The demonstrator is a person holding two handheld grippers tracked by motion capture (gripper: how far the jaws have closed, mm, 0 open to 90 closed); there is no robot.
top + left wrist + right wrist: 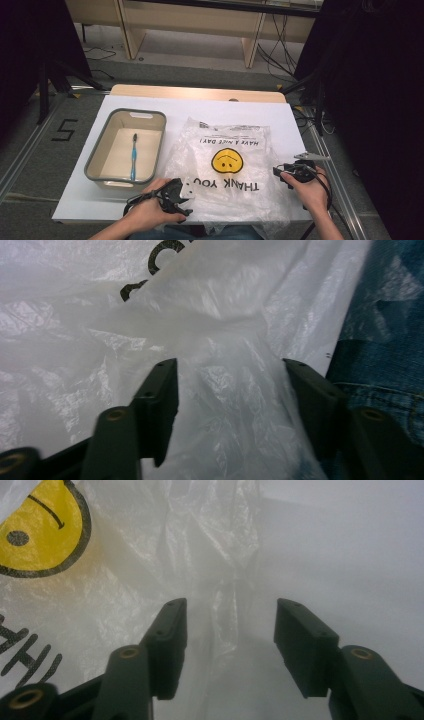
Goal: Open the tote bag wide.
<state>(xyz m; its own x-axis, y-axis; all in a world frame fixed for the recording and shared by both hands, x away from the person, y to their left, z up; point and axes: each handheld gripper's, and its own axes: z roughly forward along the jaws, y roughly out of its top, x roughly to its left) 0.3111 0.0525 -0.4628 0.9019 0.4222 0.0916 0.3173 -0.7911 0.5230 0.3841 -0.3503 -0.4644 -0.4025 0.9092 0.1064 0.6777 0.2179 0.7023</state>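
grabbing both near corners of the plastic bag [225,165] looks like the move here. it lies flat on the white desk [295,125], just right of the basin [95,165] with the blue toothbrush [134,155] inside. your left claw [186,190] is spread around a raised fold of film, not pinching yet. your right claw [276,172] is spread too, straddling the bag's crinkled edge. push both a bit deeper before you squeeze, so you catch only the top layer and the mouth can open.

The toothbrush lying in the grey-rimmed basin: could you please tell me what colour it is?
The slim plastic toothbrush is blue, clearest in the high view.
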